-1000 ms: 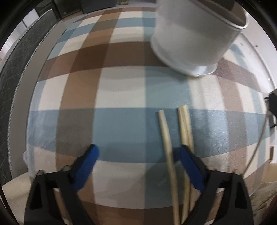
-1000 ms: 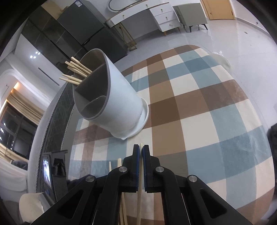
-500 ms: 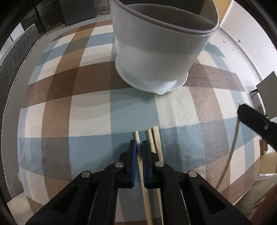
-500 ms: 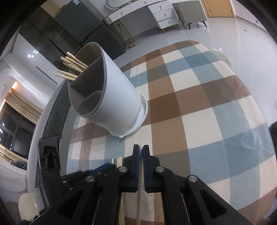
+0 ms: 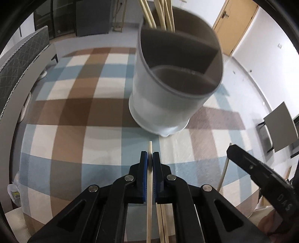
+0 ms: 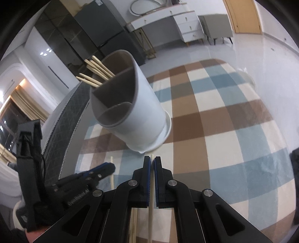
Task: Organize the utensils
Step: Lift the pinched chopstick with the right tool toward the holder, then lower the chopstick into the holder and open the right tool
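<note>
My left gripper (image 5: 150, 158) is shut on one pale wooden chopstick (image 5: 150, 147), lifted off the chequered tablecloth (image 5: 74, 112). Two more chopsticks (image 5: 161, 220) lie on the cloth under it. Ahead stands the white utensil holder (image 5: 168, 104) with grey divided compartments; several chopsticks (image 5: 164, 15) stick out of its far one. My right gripper (image 6: 152, 162) is shut on another chopstick (image 6: 151, 187), just short of the holder (image 6: 142, 115). In the right wrist view the left gripper (image 6: 110, 167) shows at lower left with its chopstick (image 6: 111, 172).
A grey quilted chair back (image 5: 16, 61) borders the table on the left. The cloth's edge drops to a pale floor (image 6: 271, 65) beyond. A grey chair (image 5: 280, 129) stands off to the right. Bare cloth (image 6: 233, 142) lies right of the holder.
The left gripper closed on one chopstick from the group on the cloth and rose with it, tipping up toward the holder. The right gripper stayed put, still clamped on its chopstick.
</note>
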A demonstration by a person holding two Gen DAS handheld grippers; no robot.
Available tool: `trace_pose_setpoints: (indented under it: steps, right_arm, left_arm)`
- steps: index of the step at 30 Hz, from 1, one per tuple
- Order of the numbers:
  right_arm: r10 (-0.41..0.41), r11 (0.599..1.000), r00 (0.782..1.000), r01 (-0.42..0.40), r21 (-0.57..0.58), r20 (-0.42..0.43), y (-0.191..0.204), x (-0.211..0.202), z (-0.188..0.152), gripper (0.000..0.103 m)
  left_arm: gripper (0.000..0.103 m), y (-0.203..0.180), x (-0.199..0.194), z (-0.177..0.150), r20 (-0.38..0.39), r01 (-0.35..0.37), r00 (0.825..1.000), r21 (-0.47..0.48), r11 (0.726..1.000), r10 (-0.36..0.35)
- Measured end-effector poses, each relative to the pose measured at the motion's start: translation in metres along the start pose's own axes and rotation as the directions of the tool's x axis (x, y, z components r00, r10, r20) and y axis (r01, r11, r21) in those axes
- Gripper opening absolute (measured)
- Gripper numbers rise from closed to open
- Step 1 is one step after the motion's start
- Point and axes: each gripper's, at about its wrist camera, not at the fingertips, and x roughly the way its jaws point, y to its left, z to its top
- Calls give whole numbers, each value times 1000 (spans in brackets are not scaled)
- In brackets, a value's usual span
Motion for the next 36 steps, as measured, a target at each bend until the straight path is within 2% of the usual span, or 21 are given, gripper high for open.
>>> trace_pose_setpoints:
  steps: [5, 6, 10, 13, 17, 26, 36]
  right_arm:
    - [7, 1000, 999, -7, -14, 51, 4, -19, -4, 3]
    - [8, 1000, 998, -6, -28, 67, 7, -25, -5, 3]
    - [6, 996, 993, 5, -92, 116, 20, -43, -10, 3]
    - [2, 988, 988, 22, -154, 156, 33, -56, -16, 3]
    - [5, 978, 979, 38, -206, 203, 47, -73, -24, 3]
    - [-17, 973, 966, 76, -218, 260, 53, -93, -28, 3]
    - [-32, 977, 959, 89, -193, 280, 48, -105, -29, 3]
  left_arm:
    - [1, 13, -28, 0, 88, 57, 995, -36, 998, -54]
    - [1, 18, -23, 5, 106, 64, 993, -38, 997, -60]
    - [1, 21, -49, -1, 209, 105, 973, -39, 994, -94]
    - [1, 21, -60, -6, 248, 125, 962, -15, 992, -117]
    - [1, 17, -76, -15, 263, 135, 955, 18, 991, -135]
    - [1, 18, -87, -19, 223, 129, 966, 8, 992, -128]
    - [1, 20, -102, -18, 247, 169, 954, 24, 985, -170]
